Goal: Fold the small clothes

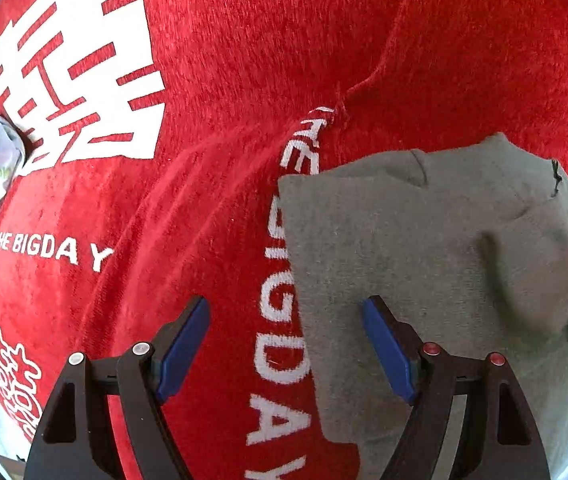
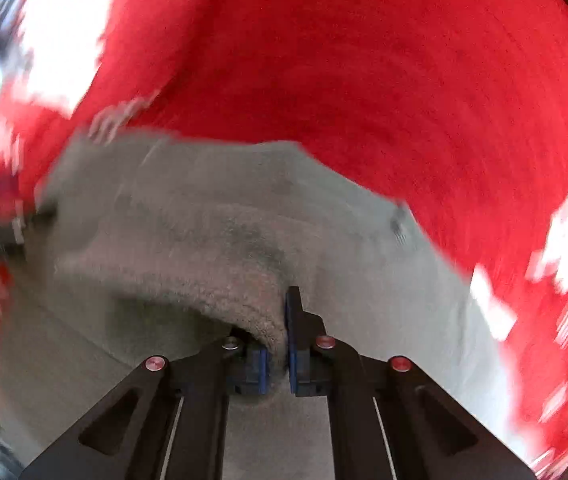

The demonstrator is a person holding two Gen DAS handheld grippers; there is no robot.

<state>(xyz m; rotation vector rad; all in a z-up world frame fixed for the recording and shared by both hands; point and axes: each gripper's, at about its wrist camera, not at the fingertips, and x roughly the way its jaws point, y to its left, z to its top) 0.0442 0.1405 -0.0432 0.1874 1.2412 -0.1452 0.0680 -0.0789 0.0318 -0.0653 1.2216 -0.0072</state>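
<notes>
Blurring right tongs (image 2: 280,344) gripping grey garment (image 2: 212,248)

The red cloth (image 1: 244,60) looks like plush terry, with a short matt nap and flat white printed lettering. The grey garment (image 1: 404,260) is a soft, matt knit with a fuzzy, slightly pilled face. Both tongs, left (image 1: 286,344) and right (image 2: 276,344), are matt black plastic with smooth blue pads (image 1: 388,356) and small shiny metal screws.
</notes>
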